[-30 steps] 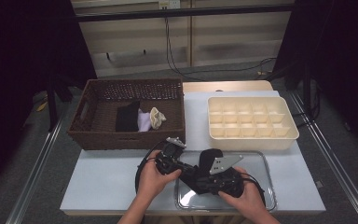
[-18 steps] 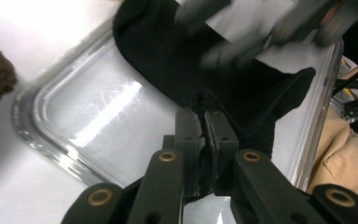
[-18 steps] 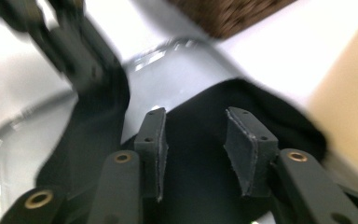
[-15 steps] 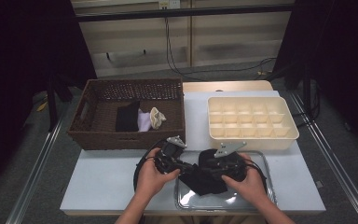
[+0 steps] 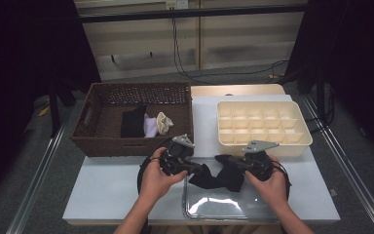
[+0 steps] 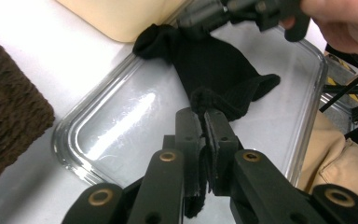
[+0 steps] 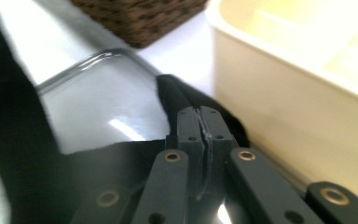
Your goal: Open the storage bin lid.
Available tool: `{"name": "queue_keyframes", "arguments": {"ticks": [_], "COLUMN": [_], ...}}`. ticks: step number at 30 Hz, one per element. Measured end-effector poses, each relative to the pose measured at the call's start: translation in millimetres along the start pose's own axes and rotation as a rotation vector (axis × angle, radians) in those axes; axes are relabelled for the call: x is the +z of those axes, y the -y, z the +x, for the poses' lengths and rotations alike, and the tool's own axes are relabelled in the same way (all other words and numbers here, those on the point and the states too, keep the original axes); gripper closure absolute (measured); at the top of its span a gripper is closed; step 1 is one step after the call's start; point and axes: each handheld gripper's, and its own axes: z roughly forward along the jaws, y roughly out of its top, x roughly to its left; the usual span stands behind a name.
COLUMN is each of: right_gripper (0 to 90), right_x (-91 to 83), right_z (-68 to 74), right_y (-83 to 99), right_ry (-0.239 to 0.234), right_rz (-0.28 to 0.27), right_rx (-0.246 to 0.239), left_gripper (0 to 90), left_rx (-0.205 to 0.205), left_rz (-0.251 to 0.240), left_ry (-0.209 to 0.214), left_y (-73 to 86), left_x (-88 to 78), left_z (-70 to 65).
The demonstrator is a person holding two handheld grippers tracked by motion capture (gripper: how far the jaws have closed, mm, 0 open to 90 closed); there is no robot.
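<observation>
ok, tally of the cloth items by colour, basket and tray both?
Black: 2, the black sock held over the clear tray and the black cloth in the wicker basket
Lavender: 1, the lavender cloth
Cream: 1, the cream bundle
Total: 4

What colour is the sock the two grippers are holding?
Black. The sock shows best in the left gripper view.

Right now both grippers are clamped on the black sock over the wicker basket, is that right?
Not quite. Both the left gripper and right gripper are shut on the black sock, but over the clear glass tray, not the wicker basket, as the high view shows.
</observation>
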Motion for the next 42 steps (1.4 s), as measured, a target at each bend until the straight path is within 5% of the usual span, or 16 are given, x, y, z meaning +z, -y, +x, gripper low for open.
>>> {"name": "queue_keyframes", "arguments": {"ticks": [7,15,29,36,42], "right_gripper": [88.7,87.4,84.4,83.8,83.2], "right_x": [-8.2,-9.3,-7.3,-7.5,-6.6], "right_z": [-13.1,-13.2,-7.5,-6.5,-4.7], "right_y": [9.1,15.3,16.6,17.5,17.9], "right_ry": [0.042,0.038,0.026,0.022,0.025], "right_rz": [-0.009,-0.010,-0.009,-0.008,-0.003], "right_rx": [0.040,0.057,0.045,0.046,0.045], "left_gripper": [85.2,84.2,54.7,49.4,52.7], "left_rx": [-0.006,-0.033,-0.045,-0.064,-0.056], "left_rz": [0.006,0.013,-0.080,-0.106,-0.075], "left_ry": [0.008,0.018,-0.064,-0.085,-0.044], "left_y": [15.9,34.1,45.7,46.9,53.9], "left_x": [5.3,5.6,-12.8,-17.8,0.6], "left_z": [-8.7,-8.7,3.8,7.0,0.2]}}
